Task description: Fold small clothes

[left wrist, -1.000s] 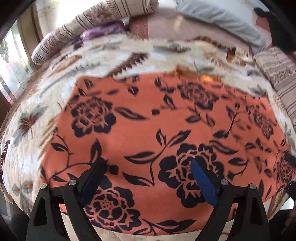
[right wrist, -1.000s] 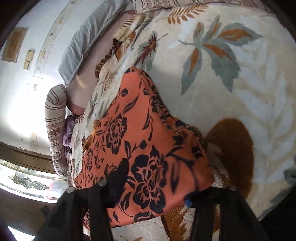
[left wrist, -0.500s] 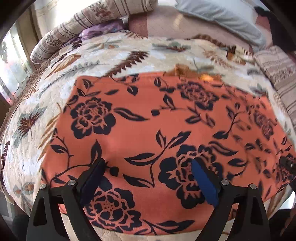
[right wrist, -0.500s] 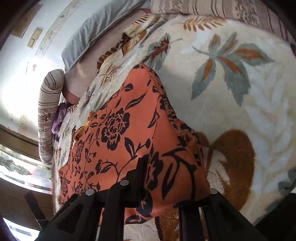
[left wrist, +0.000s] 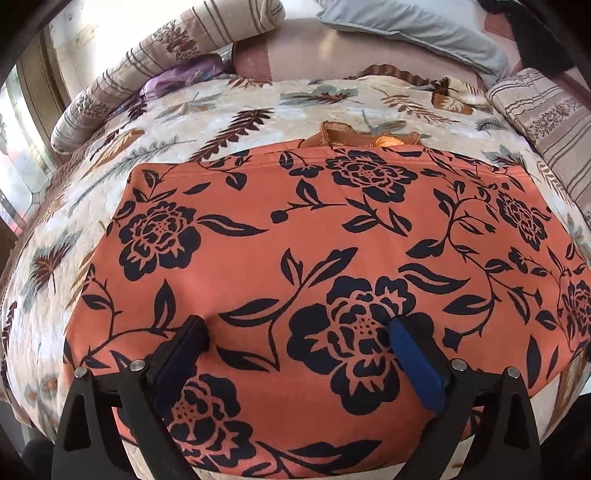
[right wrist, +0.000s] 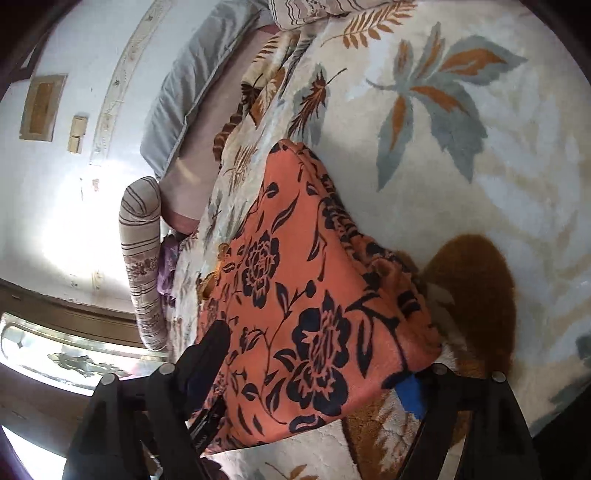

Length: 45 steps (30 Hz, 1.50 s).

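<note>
A: Garment front and centre! Orange garment [left wrist: 295, 240] with black roses and leaves fills the middle of the left wrist view, spread flat and smooth on the leaf-print blanket [left wrist: 221, 107].

B: And its far hem runs straight across the upper middle, with a little tan ribbon [left wrist: 354, 136] peeking past it.

A: Left gripper [left wrist: 295, 339] sits at the bottom of the frame, jaws wide, both tips resting on the cloth and nothing caught between them.

B: Over to the right wrist view: the same orange garment [right wrist: 295, 295] runs from the centre down to the lower middle, its right edge bunched and rumpled against a brown patch in the blanket [right wrist: 480, 166].

A: Right gripper [right wrist: 317, 354] has fingers spread wide, cloth draped between them. One finger lies on top at lower left, and the blue pad [right wrist: 410, 397] of the other shows just under the garment's corner.

B: Is it pinching the fabric?

A: Can't tell; that corner hides the contact.

B: What else gets cut off?

A: The garment's near hem slips behind the fingers in both views, and its lower-right corner is clipped by the lens rim in the left view.

B: Striped bolster [left wrist: 147, 70] upper left, grey pillow [left wrist: 406, 26] along the top.
</note>
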Each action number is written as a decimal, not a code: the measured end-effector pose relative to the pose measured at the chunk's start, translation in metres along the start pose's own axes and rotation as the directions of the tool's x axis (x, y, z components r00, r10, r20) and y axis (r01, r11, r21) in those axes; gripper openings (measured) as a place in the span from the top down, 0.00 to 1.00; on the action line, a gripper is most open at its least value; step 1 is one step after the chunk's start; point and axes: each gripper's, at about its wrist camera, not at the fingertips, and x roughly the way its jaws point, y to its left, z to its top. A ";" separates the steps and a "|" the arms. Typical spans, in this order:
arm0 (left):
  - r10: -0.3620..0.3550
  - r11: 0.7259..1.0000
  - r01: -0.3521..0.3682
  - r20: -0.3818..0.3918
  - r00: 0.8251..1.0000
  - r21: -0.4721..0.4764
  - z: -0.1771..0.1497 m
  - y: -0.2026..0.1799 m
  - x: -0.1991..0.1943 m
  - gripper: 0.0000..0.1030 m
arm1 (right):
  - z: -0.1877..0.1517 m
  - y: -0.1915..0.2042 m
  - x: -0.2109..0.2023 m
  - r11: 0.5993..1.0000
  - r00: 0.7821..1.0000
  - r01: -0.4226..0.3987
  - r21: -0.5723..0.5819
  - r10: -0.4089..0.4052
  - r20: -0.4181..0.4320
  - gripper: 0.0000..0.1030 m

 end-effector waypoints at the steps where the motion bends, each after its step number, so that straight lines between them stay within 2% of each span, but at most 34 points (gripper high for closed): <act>1: -0.002 1.000 0.002 0.007 1.000 0.000 -0.001 0.000 0.001 0.03 | 0.000 0.003 0.004 1.000 1.000 0.000 -0.023 0.000 -0.013 0.41; 2: -0.001 1.000 0.001 0.009 1.000 0.002 -0.001 0.000 0.001 0.03 | 0.000 0.007 0.008 0.998 0.999 0.036 -0.059 -0.037 -0.028 0.66; 3: 0.000 1.000 0.000 0.005 1.000 0.003 -0.001 0.000 0.001 0.03 | 0.000 0.010 0.013 0.995 0.997 0.066 -0.080 -0.069 -0.034 0.73; 4: 0.002 1.000 -0.002 -0.006 1.000 0.002 0.002 0.001 0.000 0.03 | 0.001 0.009 0.016 0.994 0.996 0.081 -0.075 -0.084 -0.036 0.74; 6: -0.002 1.000 0.001 -0.012 1.000 -0.025 0.002 0.002 -0.013 0.04 | 0.003 0.007 0.015 0.995 0.996 0.085 -0.060 -0.087 -0.028 0.74; 8: 0.000 0.998 0.004 0.075 0.997 -0.056 0.003 0.004 -0.033 0.04 | 0.003 0.004 0.011 0.997 0.997 0.071 -0.033 -0.071 -0.003 0.71; 10: 0.015 1.000 -0.012 0.120 0.993 -0.028 0.004 -0.003 -0.039 0.04 | 0.004 -0.003 0.008 0.999 0.999 0.039 0.011 -0.039 0.005 0.67; 11: 0.022 1.000 -0.022 0.090 0.996 0.002 0.004 -0.009 -0.030 0.04 | 0.005 -0.004 0.009 1.000 1.000 0.021 0.022 -0.021 0.011 0.50; 12: 0.032 0.999 -0.032 0.015 0.999 0.036 0.002 -0.015 -0.012 0.04 | 0.006 -0.005 0.010 0.999 1.000 0.016 0.028 -0.016 0.016 0.37; 13: 0.037 0.998 -0.035 -0.037 0.999 0.051 -0.002 -0.018 0.004 0.02 | 0.005 -0.005 0.011 0.999 1.000 0.016 0.027 -0.017 0.026 0.31; 14: 0.037 0.999 -0.037 0.014 0.999 0.037 -0.003 -0.017 0.001 0.01 | 0.005 -0.003 0.013 1.000 0.999 0.020 0.019 -0.021 0.026 0.33; 15: 0.037 0.999 -0.037 0.001 0.999 0.038 0.000 -0.016 -0.001 0.01 | 0.007 0.001 0.016 0.999 0.999 0.043 -0.009 -0.043 0.016 0.40; 16: 0.029 0.999 -0.028 -0.015 0.999 0.024 0.004 -0.014 -0.005 0.02 | 0.010 0.005 0.017 0.996 0.997 0.081 -0.043 -0.081 0.008 0.71; 17: 0.013 1.000 -0.013 -0.004 1.000 0.002 0.008 -0.012 -0.012 0.02 | 0.010 0.009 0.019 0.991 0.993 0.115 -0.069 -0.115 -0.001 0.80; 19: 0.003 1.000 -0.002 0.078 0.997 -0.008 0.010 -0.011 -0.028 0.02 | 0.012 0.014 0.020 0.985 0.989 0.148 -0.087 -0.148 0.004 0.80; 20: 0.015 1.000 -0.016 0.094 0.995 0.004 0.009 -0.012 -0.027 0.02 | 0.012 0.016 0.020 0.983 0.988 0.157 -0.096 -0.157 0.010 0.80; 21: 0.022 0.999 -0.023 0.044 0.999 0.027 0.008 -0.016 -0.014 0.02 | 0.010 0.018 0.020 0.983 0.988 0.154 -0.102 -0.153 0.022 0.79; 22: 0.015 0.998 -0.012 -0.060 0.998 0.061 0.004 -0.019 0.008 0.01 | 0.009 0.016 0.020 0.984 0.988 0.153 -0.088 -0.151 0.028 0.74; 23: 0.003 0.999 -0.003 -0.008 1.000 0.051 0.003 -0.016 0.007 0.00 | 0.008 0.012 0.022 0.985 0.986 0.163 -0.052 -0.162 0.023 0.67; 24: -0.011 0.999 0.011 -0.005 1.000 0.044 0.006 -0.013 0.003 0.00 | 0.009 0.008 0.025 0.987 0.987 0.162 -0.018 -0.162 0.012 0.67; 25: -0.034 0.999 0.035 -0.031 0.999 0.030 0.009 -0.010 0.001 0.01 | 0.011 0.008 0.027 0.987 0.987 0.160 -0.020 -0.160 0.011 0.68; 26: -0.064 0.998 0.065 -0.037 0.997 0.008 0.012 -0.004 -0.003 0.02 | 0.013 0.015 0.029 0.979 0.981 0.193 -0.057 -0.193 0.014 0.71; 28: -0.115 0.992 0.115 0.004 0.993 -0.051 0.016 0.017 -0.017 0.02 | 0.014 0.041 0.029 0.952 0.965 0.263 -0.158 -0.259 0.047 0.82; 31: -0.144 0.972 0.160 0.099 0.985 -0.175 0.011 0.065 -0.044 0.02 | -0.002 0.121 0.021 0.885 0.955 0.293 -0.361 -0.254 0.154 0.85; 34: -0.075 0.943 0.129 0.181 0.981 -0.307 -0.004 0.127 -0.067 0.02 | -0.045 0.209 0.028 0.771 0.957 0.284 -0.571 -0.193 0.216 0.85; 37: 0.051 0.899 0.046 0.209 0.977 -0.435 -0.024 0.190 -0.076 0.02 | -0.115 0.268 0.057 0.636 0.974 0.226 -0.738 -0.137 0.181 0.86; 39: 0.103 0.863 0.006 0.186 0.977 -0.505 -0.040 0.224 -0.071 0.02 | -0.165 0.276 0.097 0.556 0.976 0.201 -0.806 -0.179 0.121 0.86; 40: 0.110 0.846 -0.005 0.165 0.980 -0.534 -0.046 0.239 -0.065 0.02 | -0.183 0.270 0.122 0.534 0.971 0.198 -0.822 -0.219 0.092 0.85; 41: 0.107 0.827 -0.011 0.139 0.985 -0.562 -0.054 0.251 -0.060 0.02 | -0.199 0.259 0.151 0.523 0.960 0.188 -0.832 -0.277 0.043 0.85; 43: 0.077 0.800 0.004 0.109 0.991 -0.599 -0.064 0.266 -0.053 0.02 | -0.220 0.225 0.201 0.530 0.914 0.173 -0.830 -0.400 -0.065 0.85; 45: 0.068 0.799 0.015 0.115 0.991 -0.601 -0.069 0.271 -0.054 0.02 | -0.225 0.231 0.193 0.514 0.931 0.185 -0.837 -0.364 -0.018 0.85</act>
